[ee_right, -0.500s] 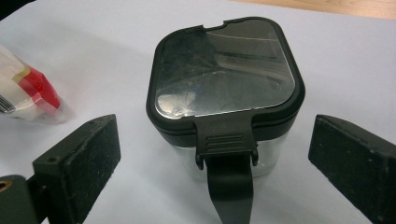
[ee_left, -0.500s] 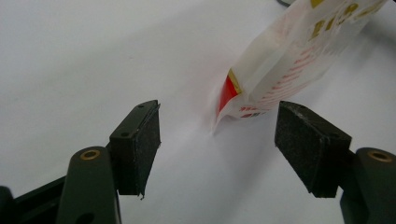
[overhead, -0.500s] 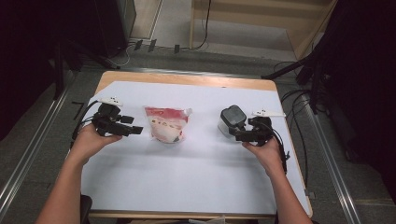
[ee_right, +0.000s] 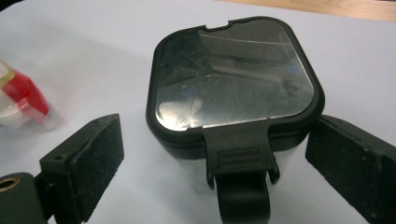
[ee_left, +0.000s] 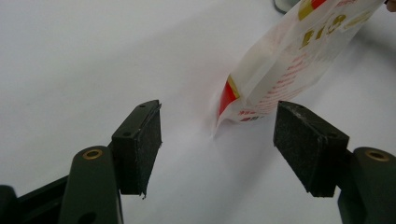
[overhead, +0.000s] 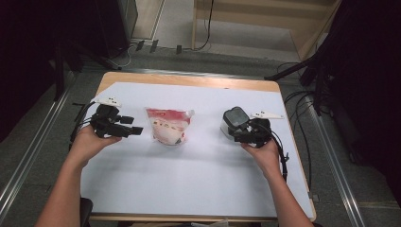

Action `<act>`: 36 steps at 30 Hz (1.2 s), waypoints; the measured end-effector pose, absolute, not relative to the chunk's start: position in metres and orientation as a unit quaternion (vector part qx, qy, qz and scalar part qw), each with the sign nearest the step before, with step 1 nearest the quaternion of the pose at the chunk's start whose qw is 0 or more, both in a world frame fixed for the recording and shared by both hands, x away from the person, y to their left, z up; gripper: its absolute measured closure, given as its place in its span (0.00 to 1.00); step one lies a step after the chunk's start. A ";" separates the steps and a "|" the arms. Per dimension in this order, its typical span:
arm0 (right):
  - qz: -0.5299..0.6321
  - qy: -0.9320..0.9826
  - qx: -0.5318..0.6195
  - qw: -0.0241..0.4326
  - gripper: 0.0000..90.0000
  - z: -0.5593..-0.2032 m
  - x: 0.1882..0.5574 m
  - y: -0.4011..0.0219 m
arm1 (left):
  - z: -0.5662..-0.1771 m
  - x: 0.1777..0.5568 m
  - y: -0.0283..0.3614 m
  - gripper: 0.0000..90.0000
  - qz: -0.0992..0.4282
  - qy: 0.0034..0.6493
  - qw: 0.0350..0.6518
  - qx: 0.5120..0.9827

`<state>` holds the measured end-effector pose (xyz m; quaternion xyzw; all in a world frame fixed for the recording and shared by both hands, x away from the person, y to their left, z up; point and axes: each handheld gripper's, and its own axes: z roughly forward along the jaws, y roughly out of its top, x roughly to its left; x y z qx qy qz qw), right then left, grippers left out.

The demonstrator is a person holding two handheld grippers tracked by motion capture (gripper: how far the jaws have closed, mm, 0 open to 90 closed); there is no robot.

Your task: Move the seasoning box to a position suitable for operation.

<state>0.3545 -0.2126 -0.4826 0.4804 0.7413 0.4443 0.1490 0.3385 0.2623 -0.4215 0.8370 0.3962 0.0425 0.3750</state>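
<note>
Both hands are on the desk (overhead: 198, 189) now, one gripper at each side of the white sheet. The left gripper (overhead: 135, 130) lies low at the left, jaws spread wide with nothing between them; in the left gripper view its pads (ee_left: 148, 144) frame bare white surface, and the pouch's near corner sits just beyond them, untouched. The pouch (overhead: 168, 125), white with red print, lies flat in the middle of the desk, well apart from the container. Over on the right, the right gripper (overhead: 232, 134) is up against the container (overhead: 233, 119), a squarish box with a dark-rimmed lid. In the right gripper view its jaws stand open on either side of the box, pads (ee_right: 100, 161) clear of the walls, latch facing the camera.
</note>
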 end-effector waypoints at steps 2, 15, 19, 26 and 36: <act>0.436 0.745 0.480 0.155 0.06 -0.485 0.356 -0.210 | -0.423 0.338 0.262 0.37 0.042 0.397 0.372 0.838; 0.420 0.751 0.481 0.168 0.13 -0.502 0.375 -0.199 | -0.424 0.334 0.258 0.37 0.024 0.395 0.369 0.841; 0.423 0.749 0.481 0.168 0.13 -0.504 0.377 -0.200 | -0.425 0.334 0.256 0.37 0.029 0.389 0.363 0.846; 0.419 0.753 0.473 0.180 0.15 -0.506 0.377 -0.197 | -0.425 0.332 0.253 0.37 0.024 0.389 0.368 0.844; 0.407 0.763 0.463 0.197 0.17 -0.505 0.376 -0.194 | -0.424 0.329 0.248 0.37 0.011 0.369 0.366 0.854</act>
